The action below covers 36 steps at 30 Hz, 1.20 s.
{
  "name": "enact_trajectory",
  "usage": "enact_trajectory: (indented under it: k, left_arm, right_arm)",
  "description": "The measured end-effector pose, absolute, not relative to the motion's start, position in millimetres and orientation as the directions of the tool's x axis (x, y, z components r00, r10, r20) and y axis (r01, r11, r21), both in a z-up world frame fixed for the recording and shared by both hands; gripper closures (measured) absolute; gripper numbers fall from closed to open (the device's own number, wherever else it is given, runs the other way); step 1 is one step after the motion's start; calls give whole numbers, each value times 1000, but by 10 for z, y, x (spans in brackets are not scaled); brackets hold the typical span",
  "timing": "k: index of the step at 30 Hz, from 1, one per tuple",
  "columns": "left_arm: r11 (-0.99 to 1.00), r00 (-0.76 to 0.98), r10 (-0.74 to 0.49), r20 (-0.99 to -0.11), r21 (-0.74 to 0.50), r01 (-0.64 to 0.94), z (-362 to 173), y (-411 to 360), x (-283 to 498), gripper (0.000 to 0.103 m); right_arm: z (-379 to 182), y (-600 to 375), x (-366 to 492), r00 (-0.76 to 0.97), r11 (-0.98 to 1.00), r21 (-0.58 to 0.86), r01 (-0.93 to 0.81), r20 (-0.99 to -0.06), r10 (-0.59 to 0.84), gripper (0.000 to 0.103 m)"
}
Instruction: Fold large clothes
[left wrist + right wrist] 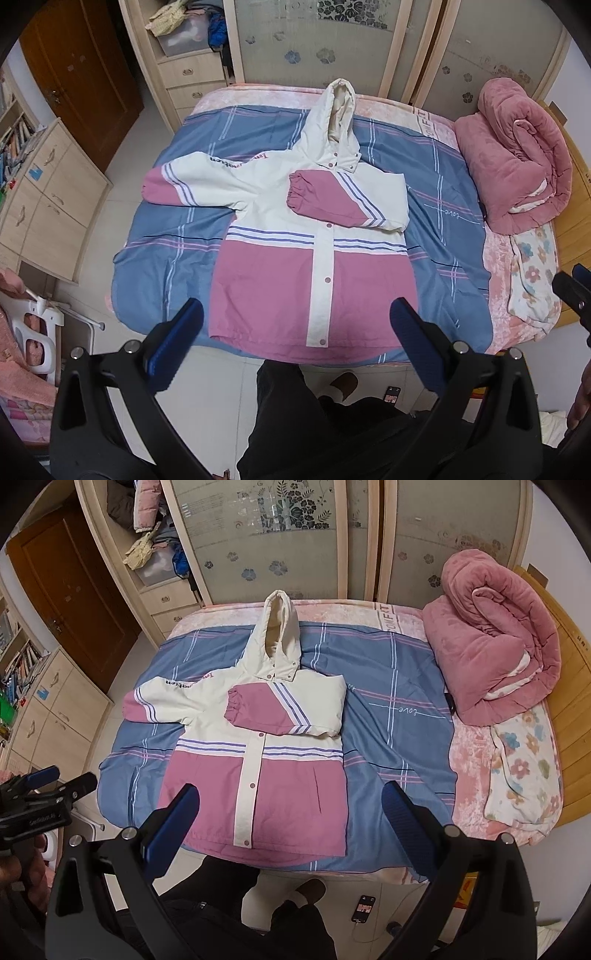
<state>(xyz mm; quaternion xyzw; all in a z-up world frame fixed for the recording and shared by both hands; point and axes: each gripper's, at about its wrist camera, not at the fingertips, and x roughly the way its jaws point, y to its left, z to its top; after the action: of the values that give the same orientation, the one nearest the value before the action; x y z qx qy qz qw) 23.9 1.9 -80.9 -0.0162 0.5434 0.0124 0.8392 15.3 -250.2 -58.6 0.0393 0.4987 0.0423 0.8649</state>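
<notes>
A pink and cream hooded jacket [291, 258] lies face up on the blue plaid bed cover [443, 221], hood toward the wardrobe. It also shows in the right wrist view [258, 760]. Its right sleeve [332, 201] is folded across the chest; the left sleeve [173, 182] lies stretched out to the left. My left gripper [297, 317] is open and empty, held above the jacket's hem. My right gripper [291, 805] is open and empty above the hem's right side. Each gripper shows in the other's view, the right [576, 295] and the left [55, 782].
A rolled pink quilt [517, 166] and a floral blanket [532, 273] lie on the bed's right side. Wardrobe doors [332, 40] stand behind the bed, drawers [48, 199] to the left. A phone [364, 908] lies on the floor by the person's legs [314, 424].
</notes>
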Motion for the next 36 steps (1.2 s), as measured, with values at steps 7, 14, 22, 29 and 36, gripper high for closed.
enact_trajectory:
  k: [7, 14, 22, 29, 36]
  left_arm:
    - [997, 361, -51, -931, -66, -31, -1329, 179, 988, 2]
    - [998, 291, -69, -954, -64, 27, -2288, 275, 2225, 2]
    - [991, 124, -72, -990, -57, 121, -3862, 173, 3600, 9]
    - [993, 10, -26, -1000, -24, 116, -5047, 184, 4340, 18]
    - [994, -48, -48, -998, -53, 96, -5570, 131, 4642, 58]
  right_arm:
    - [-680, -2515, 422, 476, 995, 98, 3, -875, 85, 4]
    - [-857, -2404, 832, 405, 996, 68, 52, -913, 41, 4]
    - [-1131, -2255, 1156, 279, 990, -66, 126, -955, -100, 4]
    - [-1364, -2332, 1173, 125, 958, -143, 247, -976, -178, 4]
    - [-1414, -2314, 1157, 54, 931, -185, 314, -976, -213, 4]
